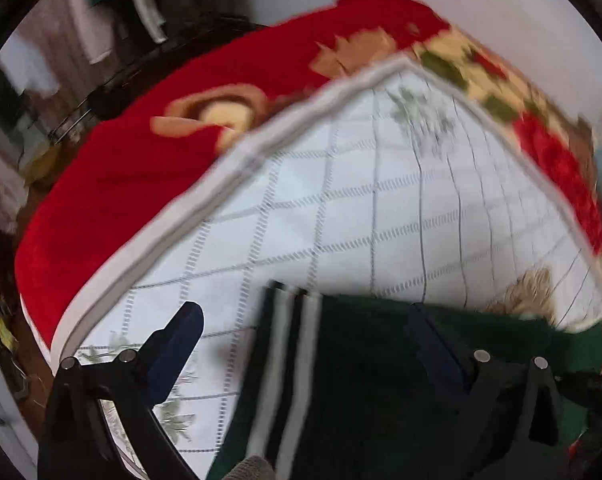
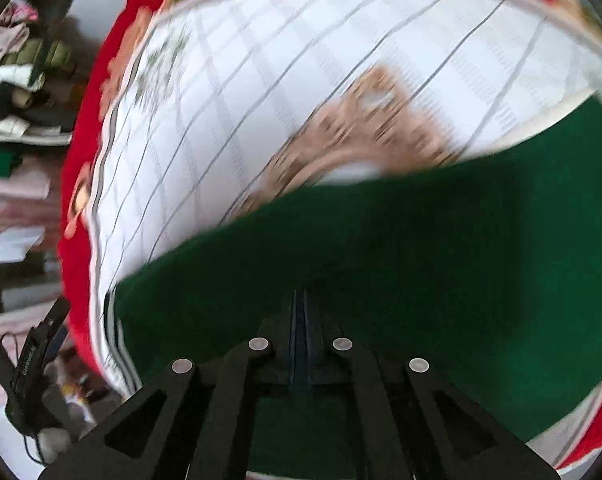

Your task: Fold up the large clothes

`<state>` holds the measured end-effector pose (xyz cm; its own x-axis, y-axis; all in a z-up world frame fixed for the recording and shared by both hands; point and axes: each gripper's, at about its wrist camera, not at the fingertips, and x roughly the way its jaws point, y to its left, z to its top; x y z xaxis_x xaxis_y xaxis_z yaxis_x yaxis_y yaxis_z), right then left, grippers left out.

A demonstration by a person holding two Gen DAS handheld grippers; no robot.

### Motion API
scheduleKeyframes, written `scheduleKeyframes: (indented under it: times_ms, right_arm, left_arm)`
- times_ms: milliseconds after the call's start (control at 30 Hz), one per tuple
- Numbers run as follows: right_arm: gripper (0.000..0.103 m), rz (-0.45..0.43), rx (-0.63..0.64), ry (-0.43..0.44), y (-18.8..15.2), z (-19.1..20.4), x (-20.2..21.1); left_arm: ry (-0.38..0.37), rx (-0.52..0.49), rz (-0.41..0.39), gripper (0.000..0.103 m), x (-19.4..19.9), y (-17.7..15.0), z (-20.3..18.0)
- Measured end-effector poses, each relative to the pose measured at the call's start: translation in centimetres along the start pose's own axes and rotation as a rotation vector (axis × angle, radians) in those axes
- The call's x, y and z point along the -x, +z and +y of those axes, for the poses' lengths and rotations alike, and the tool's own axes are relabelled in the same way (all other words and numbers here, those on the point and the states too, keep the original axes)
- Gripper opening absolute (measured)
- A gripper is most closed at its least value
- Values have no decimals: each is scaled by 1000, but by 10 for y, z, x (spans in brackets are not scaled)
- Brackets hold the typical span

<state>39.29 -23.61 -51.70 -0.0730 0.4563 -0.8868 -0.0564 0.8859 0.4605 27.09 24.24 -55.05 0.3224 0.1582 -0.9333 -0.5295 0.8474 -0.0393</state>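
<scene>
- Because the garment (image 1: 361, 380) is dark green knit with white stripes at one edge, it looks soft and limp, fairly light, likely to sag and drag rather than hold a shape; it lies on the quilt (image 1: 341, 208), at the near side of the bed in both views.
- In the left view, the left gripper (image 1: 301, 332) stands with its fingers wide apart; the left finger (image 1: 177, 340) hangs over bare quilt, the right one is dark against the green cloth and hard to separate from it; the striped edge (image 1: 289, 360) runs between them, so nothing is clamped yet, by my reading.
- A sound hold, I judge, is that striped band or a corner, where the knit is doubled and less apt to slip; a pinch in the middle would only bunch it.
- In the right view, the right gripper (image 2: 301, 308) has its fingers pressed together on a ridge of green cloth; the tips sink into the fold, so how much cloth they catch is unclear.
- Both views are smeared by motion; the garment's kind, sleeves and full outline cannot be made out, and its near part is cut off by the frame and the gripper bodies.
- The red blanket (image 1: 149, 184) under the quilt, the tan patch (image 2: 361, 132) on the quilt and the clothes pile (image 2: 17, 80) at far left are blurred.
</scene>
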Motion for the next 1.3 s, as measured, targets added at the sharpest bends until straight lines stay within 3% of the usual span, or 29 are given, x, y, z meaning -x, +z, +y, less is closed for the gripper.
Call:
scheduleKeyframes:
  times_ms: [100,167,200,300,400,500,567,600,667,733,833,967,1067,1133,1200,1300]
  right_arm:
    - [4,29,9,-20,17,12,-54]
    - [0,9,-9,-78,19,8,-91]
    - [0,-19,-38,-59,24,6,-94]
    - [0,9,-74,-18,28,-1,-87]
    - [3,58,-134,75,18,-27,-51]
    - [3,7,-49,-68,6,-48,0]
    - [3,25,-12,-166,3,-70,12]
    - [3,76,-9,-193,2,-83,4]
    - [0,210,-25,-147,2,-98,-33]
    - [0,281,-25,-90,4,-106,-73]
    - [0,340,-6,-114,12,-101,-77]
    - [4,250,104,-121,3,-85,-26]
    - [4,150,192,-258,-5,-86,2]
    - [3,154,218,-345,-9,-102,-12]
    - [1,164,219,-335,-9,-123,-43]
    - [1,188,235,-363,-4,-113,-45]
  left_arm:
    - [66,-48,46,103,-46,-3,-18]
    - [105,-65,88,103,-84,-2,-22]
    - [98,-60,102,103,-93,-1,-20]
    - [86,-36,104,103,-97,8,-19]
    - [112,-57,55,103,-69,10,-24]
    - [118,-37,4,103,-28,-2,-25]
    - [121,12,-6,103,-5,-21,-21]
    - [129,46,-1,103,5,-32,-18]
    - [134,145,30,103,21,-60,-12]
    - [146,226,63,103,33,-91,-4]
    - [169,364,118,103,48,-145,13]
    - [119,515,184,103,42,-191,22]
    - [47,598,208,103,26,-213,24]
    - [-9,664,202,103,14,-223,27]
    - [-67,718,173,103,1,-228,29]
    - [-86,792,92,103,-15,-220,35]
